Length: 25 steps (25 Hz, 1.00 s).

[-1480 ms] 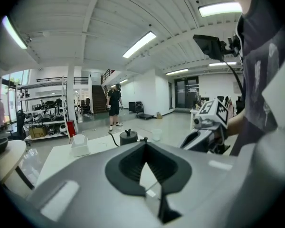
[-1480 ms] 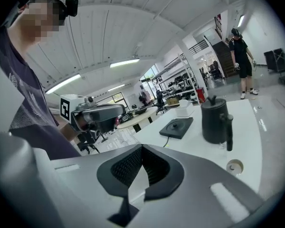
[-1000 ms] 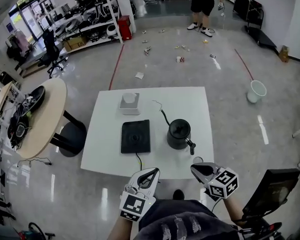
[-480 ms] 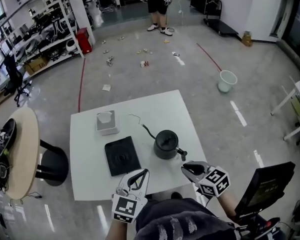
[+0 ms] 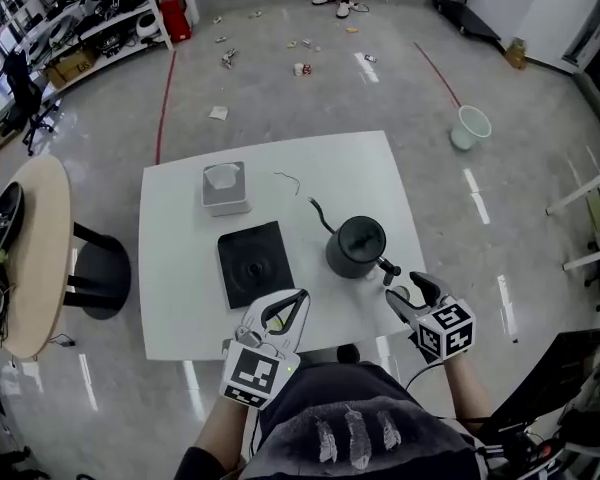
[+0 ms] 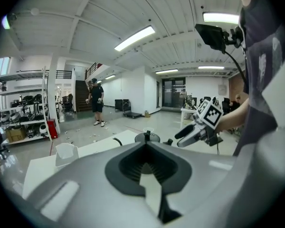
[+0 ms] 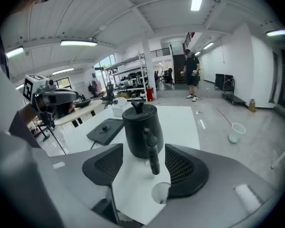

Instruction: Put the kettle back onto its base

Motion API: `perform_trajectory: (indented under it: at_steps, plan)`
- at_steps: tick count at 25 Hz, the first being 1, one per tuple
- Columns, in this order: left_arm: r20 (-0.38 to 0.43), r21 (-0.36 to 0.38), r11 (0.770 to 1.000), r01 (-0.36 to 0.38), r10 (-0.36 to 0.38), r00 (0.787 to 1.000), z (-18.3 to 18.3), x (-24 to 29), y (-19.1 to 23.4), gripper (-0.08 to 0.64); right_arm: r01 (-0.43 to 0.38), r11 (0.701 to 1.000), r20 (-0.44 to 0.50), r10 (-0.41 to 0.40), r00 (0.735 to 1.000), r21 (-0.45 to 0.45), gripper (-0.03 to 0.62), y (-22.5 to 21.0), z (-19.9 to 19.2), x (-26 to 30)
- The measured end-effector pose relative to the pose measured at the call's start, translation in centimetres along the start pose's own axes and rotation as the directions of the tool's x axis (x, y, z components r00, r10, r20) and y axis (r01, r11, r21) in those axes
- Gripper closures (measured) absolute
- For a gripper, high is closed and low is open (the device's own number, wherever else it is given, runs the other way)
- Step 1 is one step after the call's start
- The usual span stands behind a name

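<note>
Head view, left fingers: your left gripper (image 5: 298, 300) sits at the near edge of the white table (image 5: 180, 298), its tips met and nothing held.
Head view, right fingers: your right gripper (image 5: 404, 292) has its jaws parted and opening, with the tips just beside the end of the handle (image 5: 385, 266) and not on it.
Head view, kettle: the black kettle (image 5: 357, 246) stands upright on the table, just right of the black base (image 5: 255, 264) and off it, with its handle toward you.
Head view alone: a tissue box (image 5: 225, 186) lies beyond the base, and a white bucket (image 5: 470, 126) stands on the floor.
Left gripper view, fingers: the tips are together, with only a slim slit of tabletop behind them and nothing in it.
Left gripper view alone: you see your right gripper side-on with its fingers spread. Only the kettle's lid rises over the jaws, and the base is hidden.
Right gripper view, fingers: the pads stand wide apart. The handle stands at the mouth of the gap, clear of both pads.
Right gripper view alone: it shows the lid's knob and the base's centre stud. Bare table lies between the kettle and the base to its left.
</note>
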State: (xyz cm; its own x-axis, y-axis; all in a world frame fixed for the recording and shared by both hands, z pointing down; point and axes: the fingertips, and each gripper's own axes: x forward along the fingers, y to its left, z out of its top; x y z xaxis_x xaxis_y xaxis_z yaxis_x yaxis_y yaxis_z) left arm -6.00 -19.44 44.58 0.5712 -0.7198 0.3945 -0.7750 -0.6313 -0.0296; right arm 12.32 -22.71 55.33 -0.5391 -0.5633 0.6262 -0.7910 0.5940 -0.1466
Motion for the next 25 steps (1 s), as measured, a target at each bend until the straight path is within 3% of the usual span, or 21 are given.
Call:
perform_trajectory:
  at_steps: [7,14,16,19,25]
  plan:
    - [-0.026,-0.013,0.999,-0.031,0.03,0.999,-1.3,-0.3,0.6,0.561,0.033,0.992,-0.073,-0.043,0.996,-0.124,0.313,-2.2,-1.9,5.1]
    - [-0.05,-0.039,0.994,-0.106,0.104,0.993,-1.9,-0.9,0.5,0.561,-0.005,0.99,-0.087,-0.007,0.996,-0.141,0.318,-2.7,-2.2,7.8]
    - [-0.065,-0.04,0.992,-0.119,0.116,0.991,-2.1,-1.2,0.2,0.561,-0.016,0.99,-0.09,0.003,0.996,-0.141,0.342,-2.8,-2.4,8.0]
    - [-0.079,-0.049,0.989,-0.137,0.133,0.988,-2.8,-1.6,0.1,0.561,-0.06,0.987,-0.094,0.047,0.994,-0.147,0.495,-2.1,-2.7,8.8]
    - [-0.11,-0.069,0.988,-0.135,0.127,0.986,-4.2,-1.9,-0.7,0.561,-0.105,0.987,-0.107,0.092,0.99,-0.123,0.492,-1.6,-3.0,9.4]
